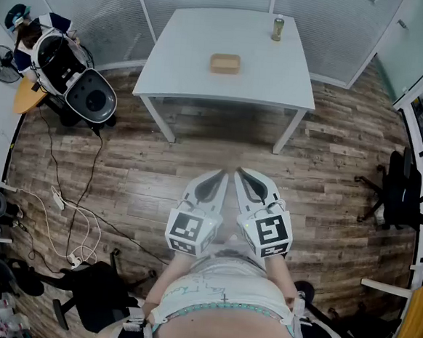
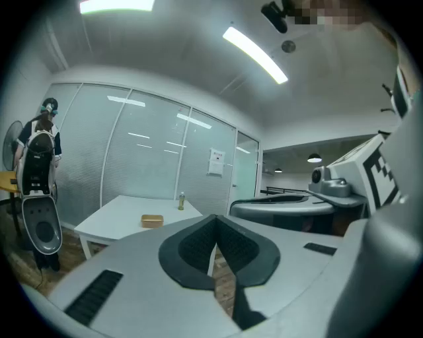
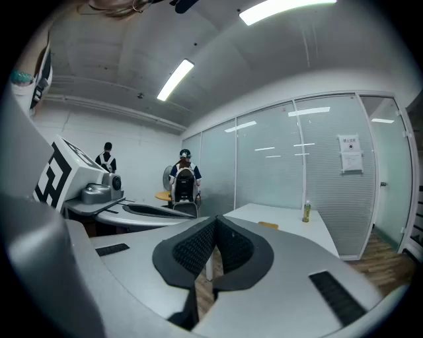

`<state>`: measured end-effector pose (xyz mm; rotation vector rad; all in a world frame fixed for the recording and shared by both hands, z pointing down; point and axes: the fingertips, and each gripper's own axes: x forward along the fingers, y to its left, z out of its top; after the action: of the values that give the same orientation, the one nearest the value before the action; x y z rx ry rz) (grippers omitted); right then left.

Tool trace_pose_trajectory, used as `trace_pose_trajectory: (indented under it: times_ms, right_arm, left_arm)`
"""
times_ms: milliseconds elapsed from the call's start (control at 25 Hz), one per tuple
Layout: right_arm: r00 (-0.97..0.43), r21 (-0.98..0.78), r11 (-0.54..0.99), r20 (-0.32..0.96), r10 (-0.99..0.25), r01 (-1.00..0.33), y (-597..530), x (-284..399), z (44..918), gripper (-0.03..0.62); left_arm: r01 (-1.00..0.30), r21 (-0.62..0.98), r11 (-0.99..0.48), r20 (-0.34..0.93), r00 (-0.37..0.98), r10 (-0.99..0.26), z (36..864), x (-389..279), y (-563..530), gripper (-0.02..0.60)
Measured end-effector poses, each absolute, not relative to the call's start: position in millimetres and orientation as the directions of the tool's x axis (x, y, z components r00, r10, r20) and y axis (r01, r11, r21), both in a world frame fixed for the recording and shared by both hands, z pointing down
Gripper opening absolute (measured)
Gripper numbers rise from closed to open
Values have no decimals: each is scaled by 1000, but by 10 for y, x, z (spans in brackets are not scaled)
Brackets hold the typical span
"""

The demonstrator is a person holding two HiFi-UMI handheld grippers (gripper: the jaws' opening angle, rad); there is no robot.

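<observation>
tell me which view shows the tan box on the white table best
The head view: the tan box shows whole from above, near the middle of the white table. The left gripper view shows it small and side-on; the right gripper view shows only a thin far sliver of it.

The left tool [image 1: 222,177] and the right tool [image 1: 241,174] were alike: pale grey, wedge-shaped shells. Black ribbed pads [image 2: 192,249] lined their jaws, with dark slotted vents [image 2: 92,297] further back. Each carried a white cube [image 1: 191,233] with black square markers. The person wore a white top [image 1: 220,293] with teal trim.
</observation>
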<state>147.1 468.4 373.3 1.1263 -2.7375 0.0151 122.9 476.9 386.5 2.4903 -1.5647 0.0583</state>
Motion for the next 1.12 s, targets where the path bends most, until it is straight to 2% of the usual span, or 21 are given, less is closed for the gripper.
trace_pose_trajectory:
  times_ms: [320,760,1120]
  right_arm:
    - [-705,23,714,137,-696,-700,4701,1538,3705,0]
    - [-717,16,731,175,-674,-683,4671,1766,3856,0]
    - [-704,11,720,199,-682,-694,4280,1667,3982,0]
  left_arm:
    - [-893,150,-423,129,442,-888,3842,1284,4796,2]
    - [-905,185,-383,156,411,-898,4020,1425,4785,3]
    - [-886,207,-415,156,449,-880,4095,1387,4364,2]
